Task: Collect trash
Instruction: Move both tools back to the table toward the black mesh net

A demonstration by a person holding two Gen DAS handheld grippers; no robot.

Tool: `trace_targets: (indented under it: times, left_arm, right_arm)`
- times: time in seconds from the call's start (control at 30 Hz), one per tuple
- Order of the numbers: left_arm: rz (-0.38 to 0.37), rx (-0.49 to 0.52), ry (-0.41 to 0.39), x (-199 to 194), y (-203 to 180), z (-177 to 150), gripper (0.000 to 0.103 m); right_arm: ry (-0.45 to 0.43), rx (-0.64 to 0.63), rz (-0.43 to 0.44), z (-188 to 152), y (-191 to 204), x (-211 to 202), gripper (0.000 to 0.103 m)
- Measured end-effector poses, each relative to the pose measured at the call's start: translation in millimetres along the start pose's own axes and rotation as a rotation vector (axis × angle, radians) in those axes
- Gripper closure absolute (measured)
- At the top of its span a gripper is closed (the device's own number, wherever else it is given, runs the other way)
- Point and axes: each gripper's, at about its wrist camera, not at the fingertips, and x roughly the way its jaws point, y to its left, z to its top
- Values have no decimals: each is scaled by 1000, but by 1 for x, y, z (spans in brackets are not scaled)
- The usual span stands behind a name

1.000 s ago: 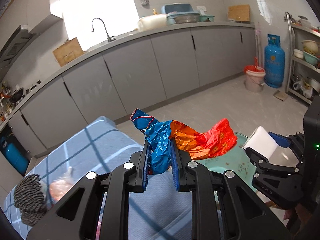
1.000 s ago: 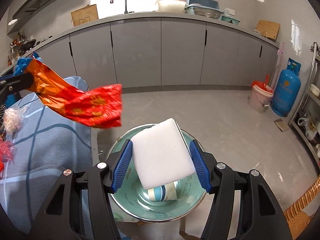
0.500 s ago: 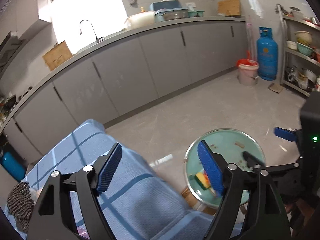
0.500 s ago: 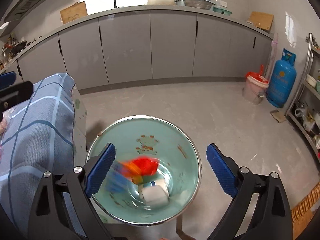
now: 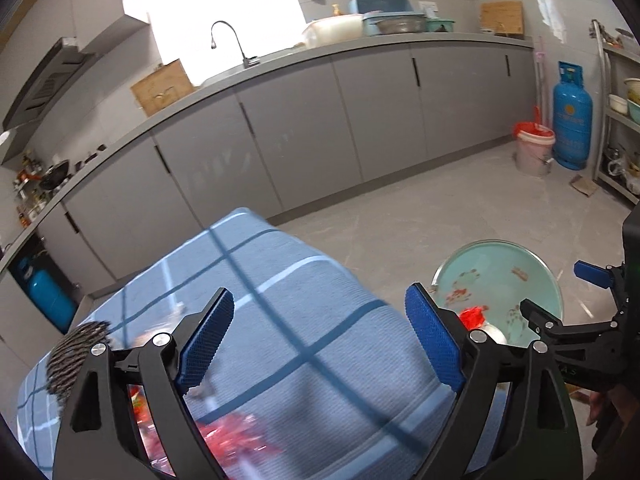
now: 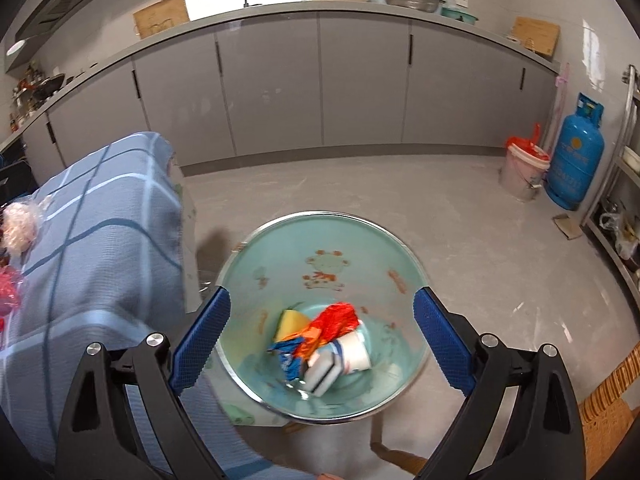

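The right gripper hangs with its 2 blue-padded fingers spread wide and nothing between them, directly above the teal basin. Down between those fingers, on the basin's floor, lies the collected trash: a crumpled red-and-orange wrapper with a blue end, a yellow sponge just left of it, a white block nearest the gripper, and a white paper cup with blue bands on its side, all touching in 1 heap.

The left gripper is likewise released, fingers far apart and holding nothing, over the blue checked cloth that covers the table. Under and between its fingers, near the lower edge, sits blurred red crinkly trash. Left of its left finger lies a dark striped knitted piece. To its right, the basin shows beside the table edge with the right gripper above it.

Beyond both grippers: bare grey floor, then a pink bucket lined with a red bag beside a blue gas cylinder, and the grey cabinets along the wall.
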Motion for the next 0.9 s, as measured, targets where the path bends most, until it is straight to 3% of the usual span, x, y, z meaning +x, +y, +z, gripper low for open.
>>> trace_targets:
  times: [0.53,0.9]
  left_arm:
    - [185,-127,23,-43,101,-40,15]
    - [404,-286,119,-60,212,-96,15]
  right_arm:
    - [-32,-162,130,18,99,-31,11]
    - [-51,-269,225,21,171,-52,11]
